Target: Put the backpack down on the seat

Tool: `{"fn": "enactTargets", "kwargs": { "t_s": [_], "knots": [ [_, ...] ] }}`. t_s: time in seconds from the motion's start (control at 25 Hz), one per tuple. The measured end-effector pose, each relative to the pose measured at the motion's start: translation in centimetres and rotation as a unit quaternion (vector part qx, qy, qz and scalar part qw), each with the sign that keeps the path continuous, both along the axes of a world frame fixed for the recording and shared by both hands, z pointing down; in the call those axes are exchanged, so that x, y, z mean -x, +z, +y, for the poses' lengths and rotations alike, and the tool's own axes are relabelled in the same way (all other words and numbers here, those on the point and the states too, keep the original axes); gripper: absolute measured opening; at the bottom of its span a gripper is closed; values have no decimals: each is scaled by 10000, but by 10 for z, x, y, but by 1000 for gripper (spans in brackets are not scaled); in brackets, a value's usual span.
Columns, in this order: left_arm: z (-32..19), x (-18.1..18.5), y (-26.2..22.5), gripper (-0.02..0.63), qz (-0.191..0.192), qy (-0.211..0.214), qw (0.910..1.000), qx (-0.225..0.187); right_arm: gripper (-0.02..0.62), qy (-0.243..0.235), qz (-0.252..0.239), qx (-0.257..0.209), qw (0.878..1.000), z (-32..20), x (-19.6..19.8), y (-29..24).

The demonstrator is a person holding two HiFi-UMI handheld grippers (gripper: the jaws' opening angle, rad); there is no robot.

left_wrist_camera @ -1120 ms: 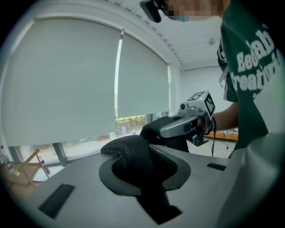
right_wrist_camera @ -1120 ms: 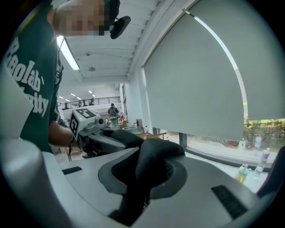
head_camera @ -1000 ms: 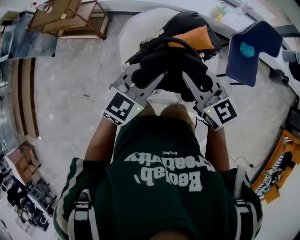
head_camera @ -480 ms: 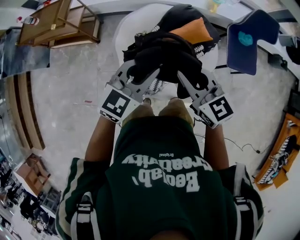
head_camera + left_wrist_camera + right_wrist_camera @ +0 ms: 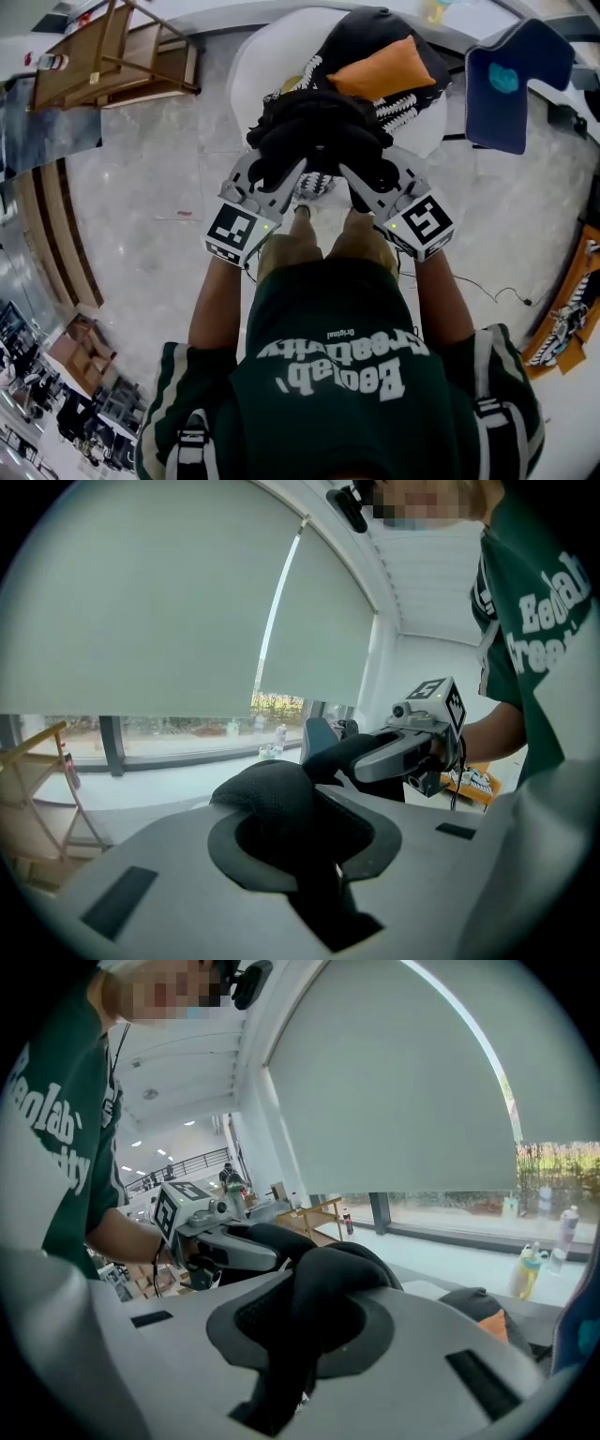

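Note:
A black backpack (image 5: 370,42) with an orange panel (image 5: 389,67) lies tilted over the white round seat (image 5: 246,80) ahead of me. Its padded black shoulder straps (image 5: 314,131) bunch up between my two grippers. My left gripper (image 5: 286,180) is shut on one strap (image 5: 281,808), which runs down through its jaws. My right gripper (image 5: 354,183) is shut on the other strap (image 5: 323,1302). Each gripper view shows the opposite gripper close by, the right gripper (image 5: 412,742) and the left gripper (image 5: 220,1241). The bag's body and orange patch (image 5: 489,1321) show low at the right.
A blue chair (image 5: 511,84) stands to the right of the seat. A wooden rack (image 5: 103,56) is at the far left on the pale stone floor (image 5: 159,178). An orange and black item (image 5: 567,319) lies on the right. My feet (image 5: 323,230) are just below the grippers.
Both grippers, still clamped on the straps, have drawn closer together and a little nearer to me. More of the backpack's body now shows beyond the straps, over the seat.

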State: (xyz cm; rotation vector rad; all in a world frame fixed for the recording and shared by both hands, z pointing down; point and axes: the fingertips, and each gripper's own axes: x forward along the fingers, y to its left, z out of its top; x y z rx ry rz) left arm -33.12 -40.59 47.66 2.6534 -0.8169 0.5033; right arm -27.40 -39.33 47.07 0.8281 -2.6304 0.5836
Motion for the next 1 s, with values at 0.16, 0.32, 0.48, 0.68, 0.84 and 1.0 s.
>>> {"fn": "enactTargets", "kwargs": {
  "t_s": [0.16,0.32,0.48,0.68,0.84,1.0],
  "knots": [
    [-19,-4,47,91,-24,-116,9992,375,74,-75,40,471,9989,-15,-5,49],
    [-35,-10,99,92,-106,-218,9964,812,74,-97,53,970,9952,-26,-12,109],
    [-49,-24,148,94,-96,-215,9953,940,74,99,-119,1306,9913,-51,-26,156],
    [-75,-44,181,107,-234,-279,9937,1061,82,335,89,1455,9887,-74,-46,194],
    [-77,-46,196,131,-565,-441,9883,1344,148,444,750,1510,9847,-76,-56,218],
    [-75,-41,218,165,-848,-678,9821,1540,226,682,811,1811,9777,-78,-63,235]
  ]
}}
